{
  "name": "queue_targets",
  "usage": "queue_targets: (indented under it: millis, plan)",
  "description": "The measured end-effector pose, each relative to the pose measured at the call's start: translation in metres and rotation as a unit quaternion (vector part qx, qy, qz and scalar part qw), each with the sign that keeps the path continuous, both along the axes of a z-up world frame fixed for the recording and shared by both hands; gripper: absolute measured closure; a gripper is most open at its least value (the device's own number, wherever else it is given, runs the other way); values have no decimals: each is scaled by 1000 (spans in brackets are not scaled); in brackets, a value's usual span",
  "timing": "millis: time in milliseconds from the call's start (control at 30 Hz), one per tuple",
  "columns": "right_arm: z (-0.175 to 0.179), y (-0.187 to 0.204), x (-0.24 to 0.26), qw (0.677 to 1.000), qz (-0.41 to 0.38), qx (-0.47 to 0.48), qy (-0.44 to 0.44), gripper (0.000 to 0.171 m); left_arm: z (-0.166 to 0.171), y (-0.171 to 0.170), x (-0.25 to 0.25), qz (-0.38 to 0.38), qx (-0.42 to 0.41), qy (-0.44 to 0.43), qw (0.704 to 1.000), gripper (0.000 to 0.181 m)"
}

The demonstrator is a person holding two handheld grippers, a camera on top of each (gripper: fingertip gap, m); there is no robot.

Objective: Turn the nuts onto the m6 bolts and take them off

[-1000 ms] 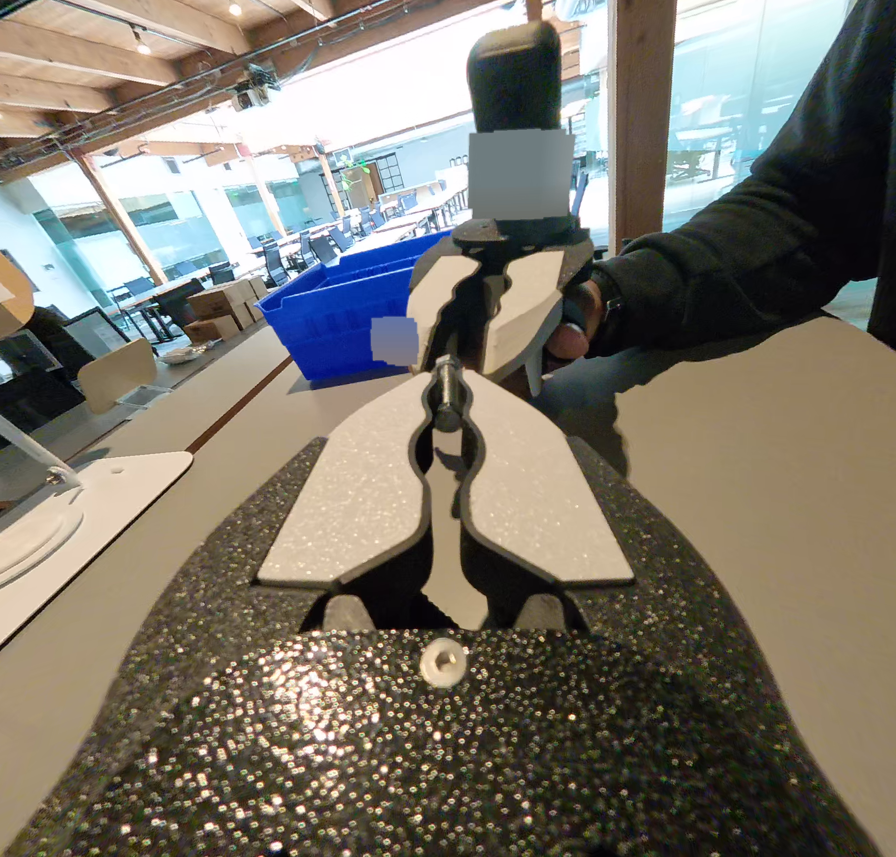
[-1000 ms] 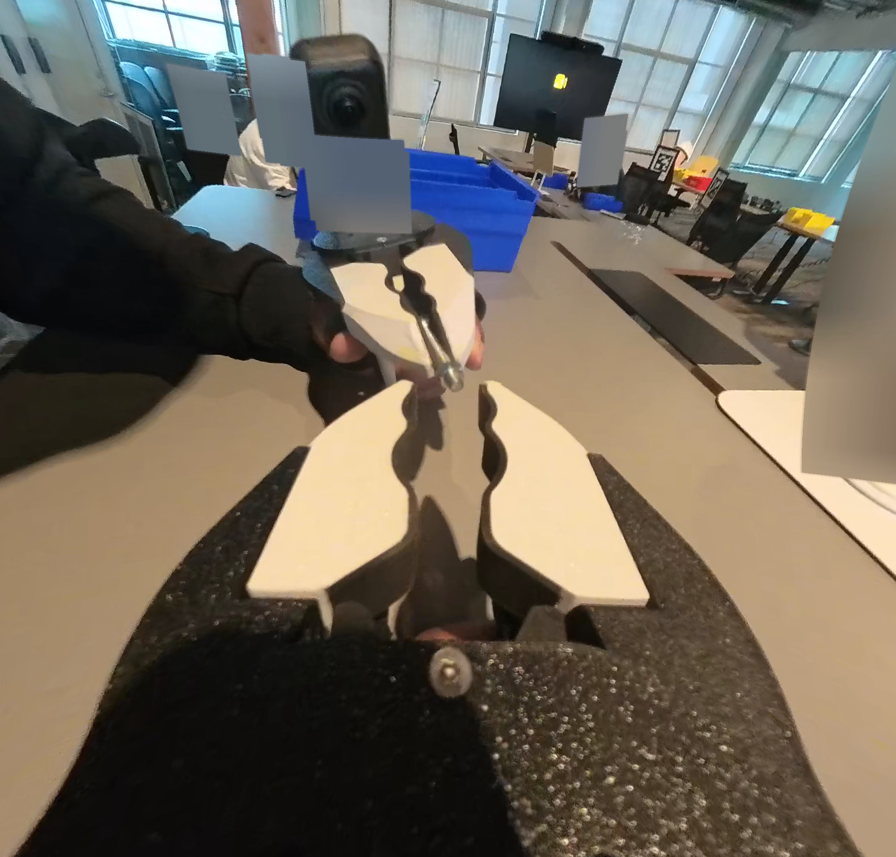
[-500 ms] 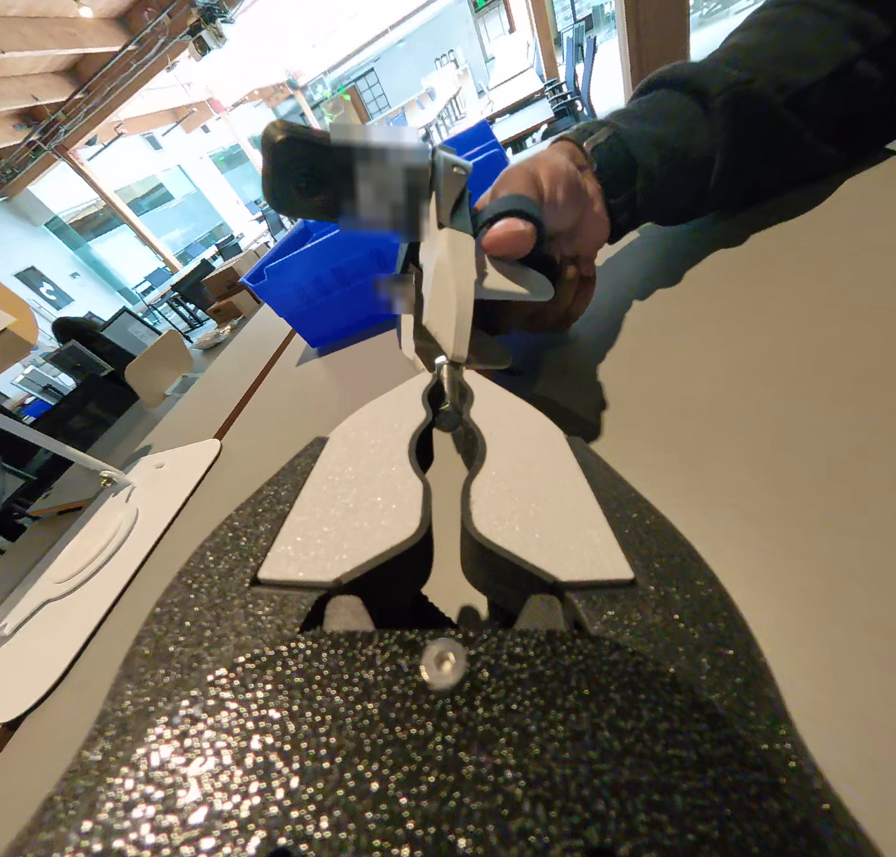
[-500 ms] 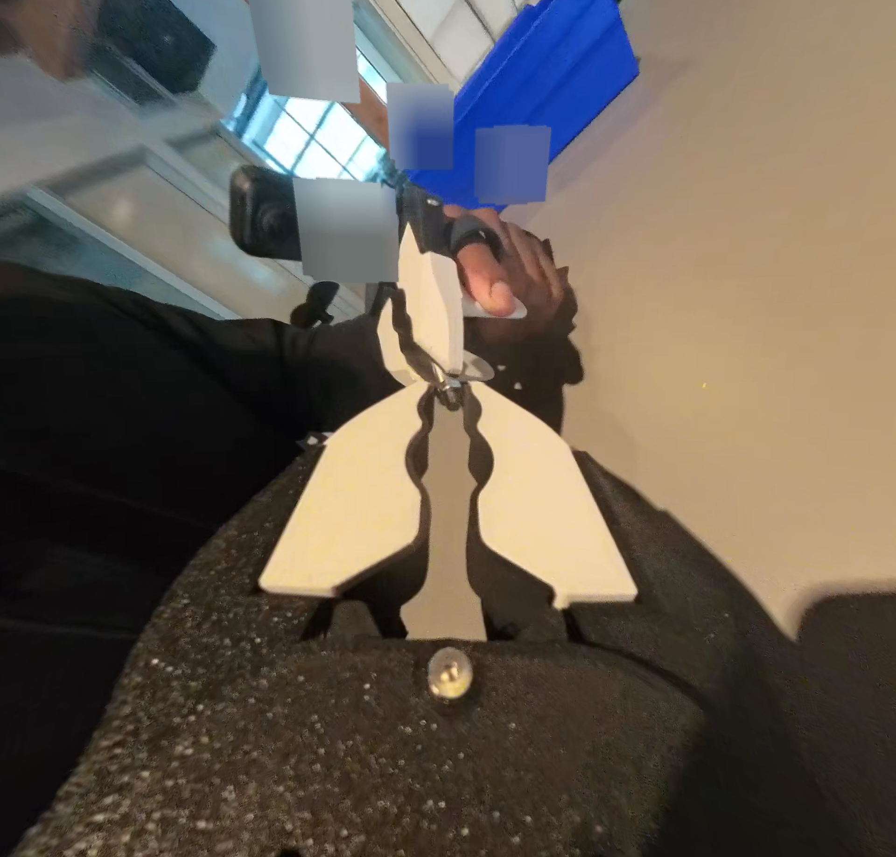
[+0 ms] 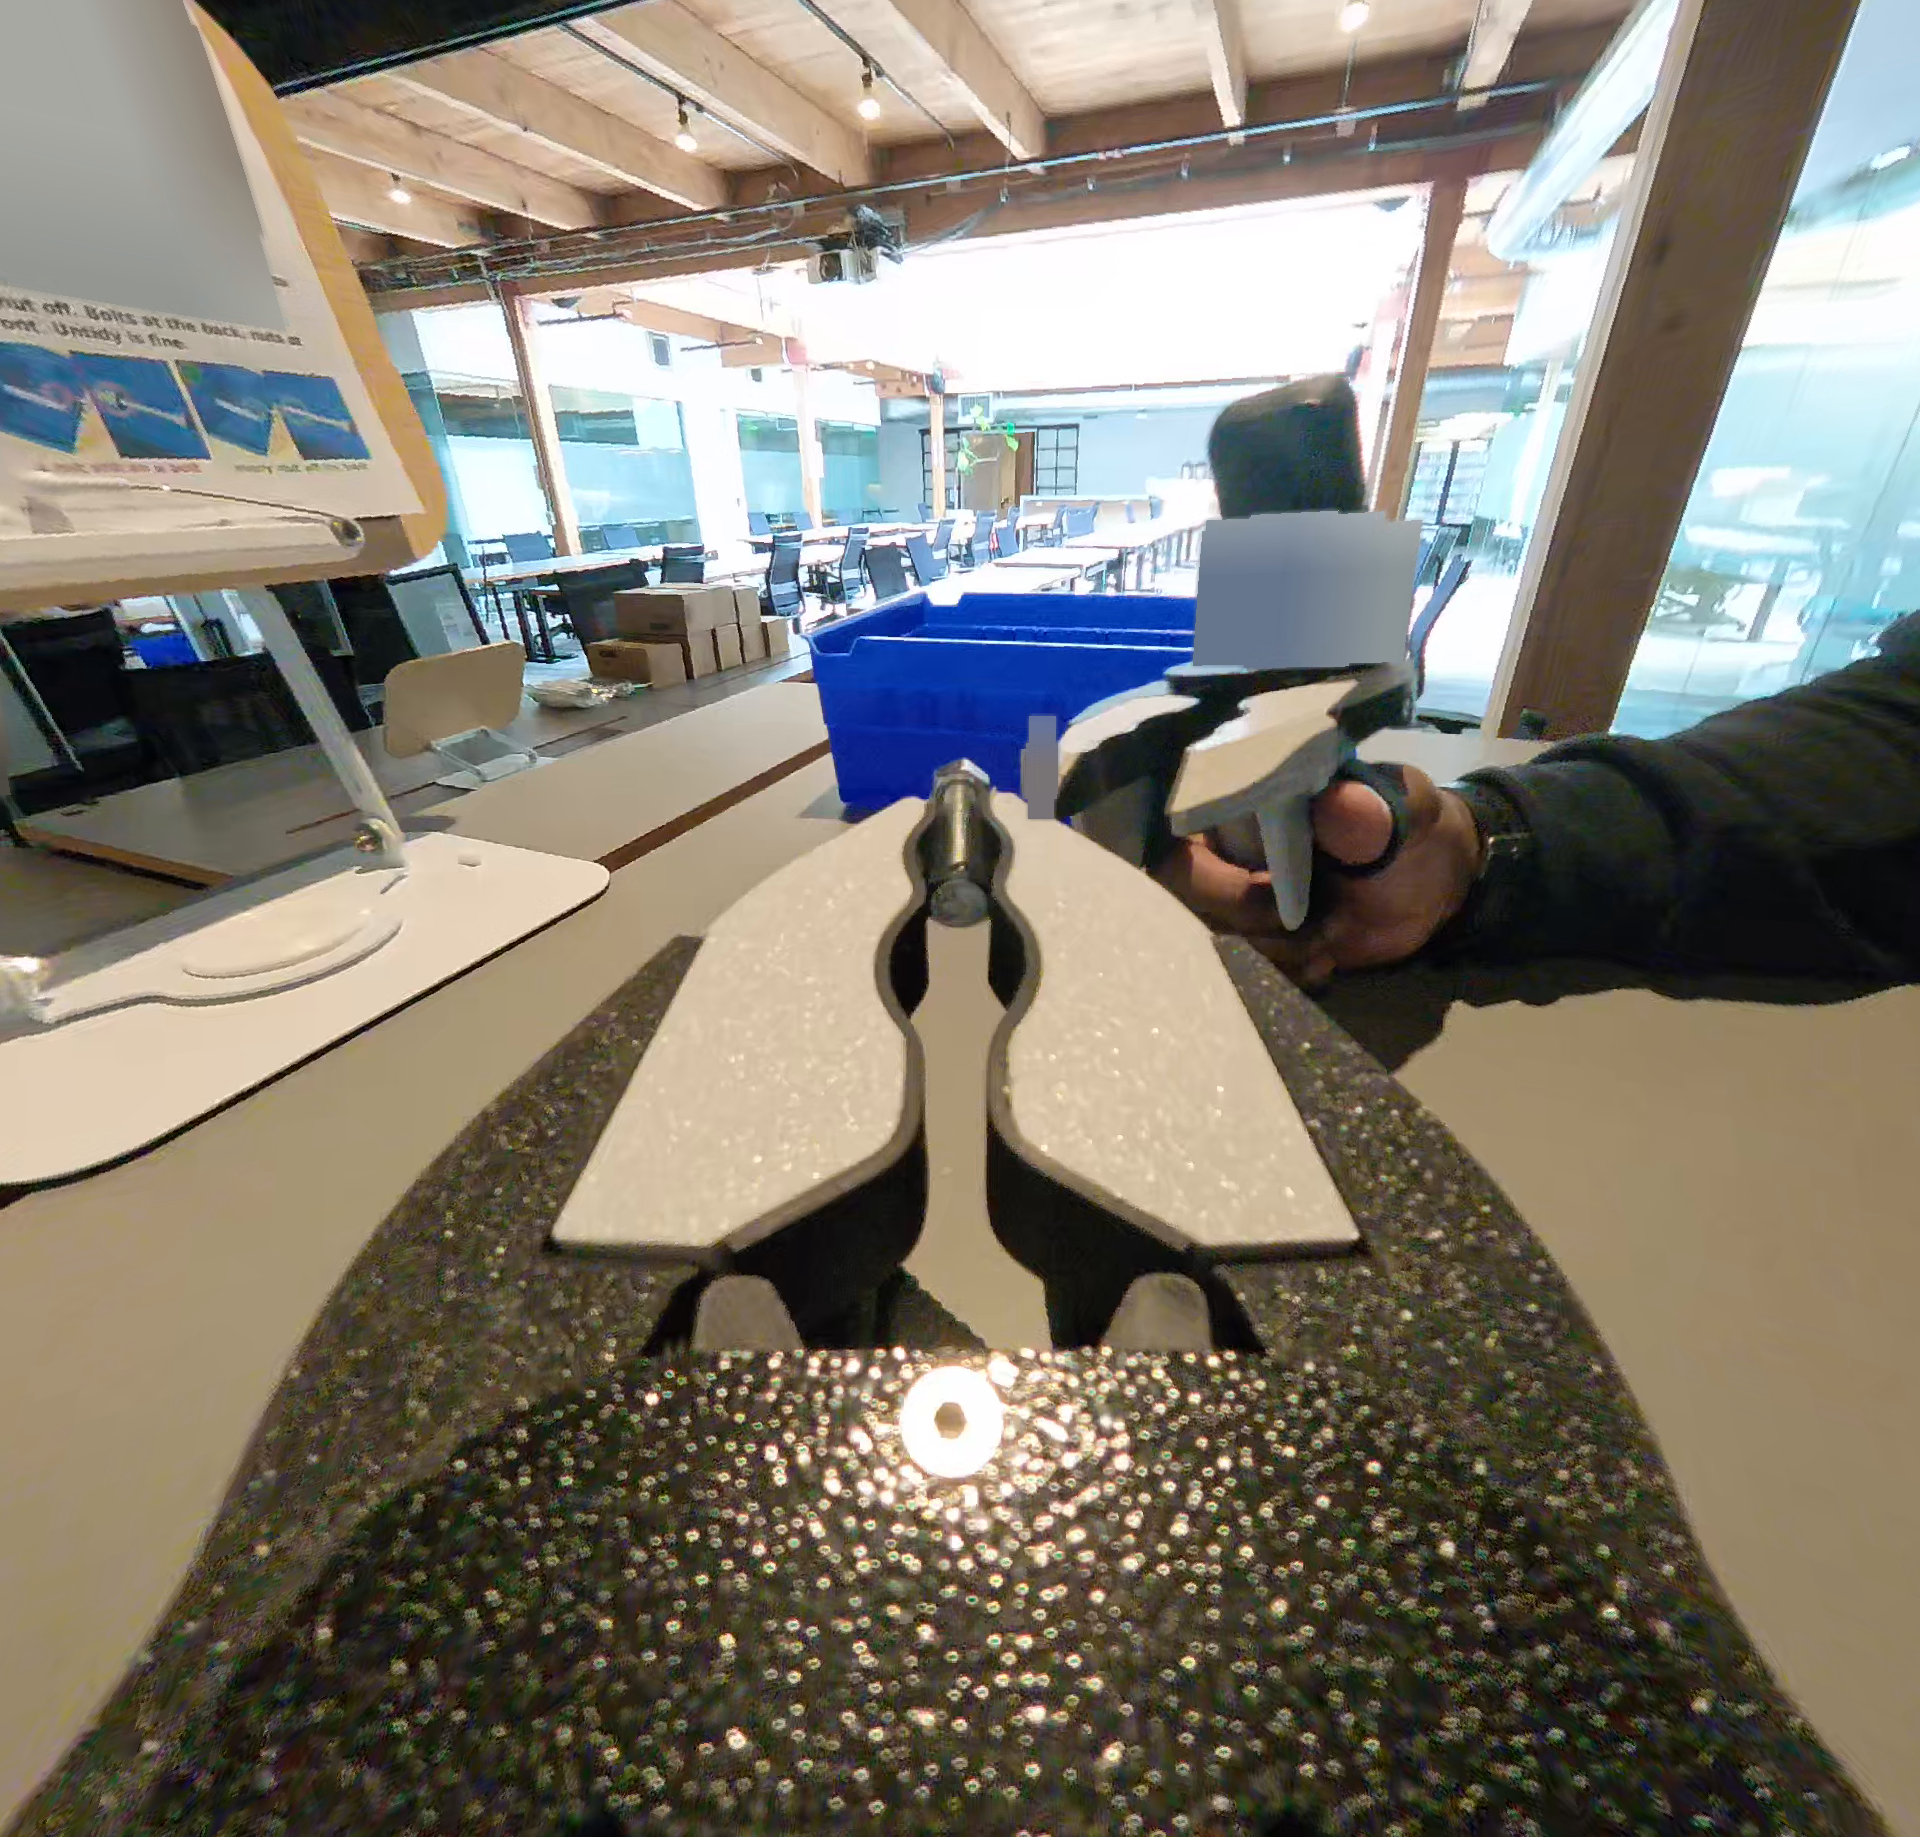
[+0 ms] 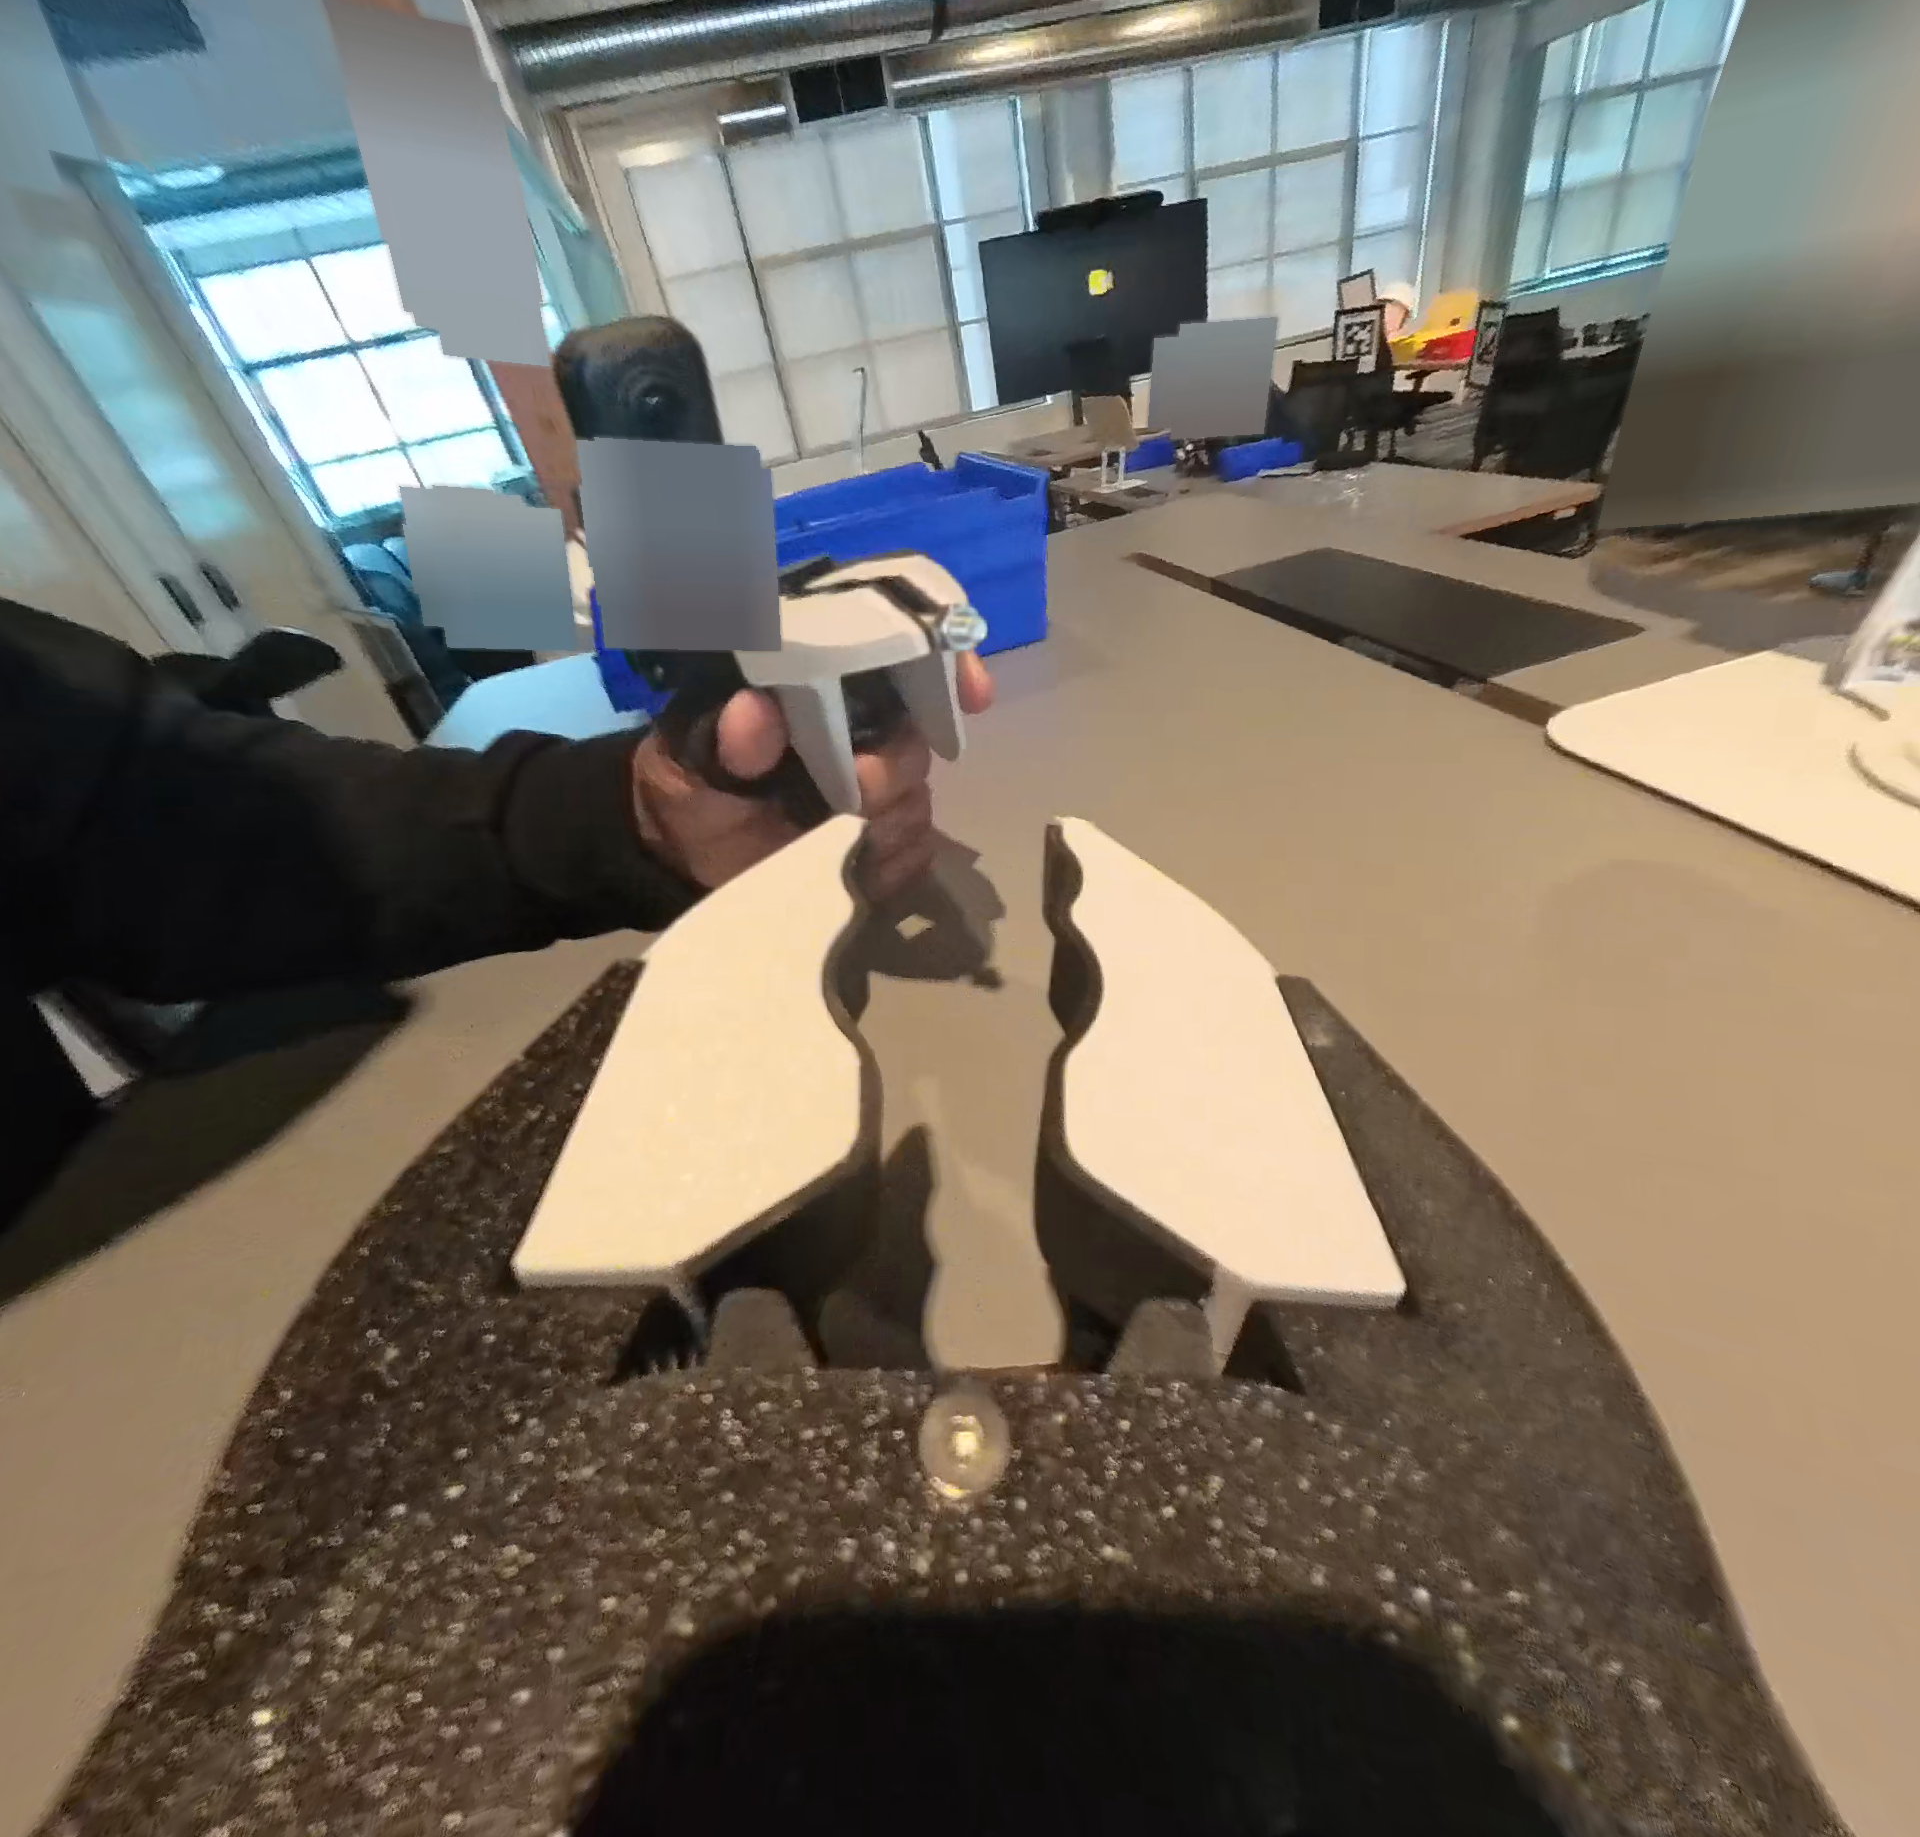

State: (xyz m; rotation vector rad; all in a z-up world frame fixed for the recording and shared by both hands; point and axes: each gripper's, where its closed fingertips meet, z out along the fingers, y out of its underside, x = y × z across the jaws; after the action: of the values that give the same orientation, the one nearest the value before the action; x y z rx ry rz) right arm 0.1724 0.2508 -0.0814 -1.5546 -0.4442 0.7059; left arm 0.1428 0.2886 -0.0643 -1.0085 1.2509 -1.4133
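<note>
- My left gripper (image 5: 961, 857) is pinching the bolt (image 5: 954, 852) between its white, grainy fingertips; the scalloped inner edges are closing around the dark shank, which is lying along the fingers and pointing away from me.
- The bolt's far end is poking past the tips, and a small silver nut (image 6: 964, 630) is sitting on that end, as the right wrist view shows.
- My right gripper (image 6: 954, 837) is standing spread, with nothing between its wavy white fingers; only the grey tabletop is showing through the gap.
- Both tools are wearing the same rough, speckled black body with one shiny screw at the centre.
- In the left wrist view my right hand (image 5: 1351, 883), in a dark sleeve, is wrapping the right gripper's handle, off to the side of the bolt and apart from it.
- The table (image 5: 1662, 1216) is spreading out smooth, matte and grey beneath both tools.
- A white flat stand base (image 5: 260, 966) is sitting on it, carrying a tilted printed sheet.
- A blue plastic bin (image 5: 935, 686) is resting farther back on the table.
- Around me the room is opening into timber ceiling beams, big windows, rows of desks and chairs, and a dark wall screen (image 6: 1091, 296).
</note>
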Motion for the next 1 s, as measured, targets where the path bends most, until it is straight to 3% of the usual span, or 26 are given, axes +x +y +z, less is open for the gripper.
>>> queue_targets:
  millis: [133,500,1000]
  plan:
    - [-4,0,-3,1000,-3,-1,-19,141,0,-1,0,-5,0,2,1000,176]
    - [1,-5,-8,1000,18,19,-11,140,-25,-43,7,-91,95,72,989,176]
    - [-7,-20,-35,993,96,21,-58,151,-29,-57,1,-138,95,88,982,176]
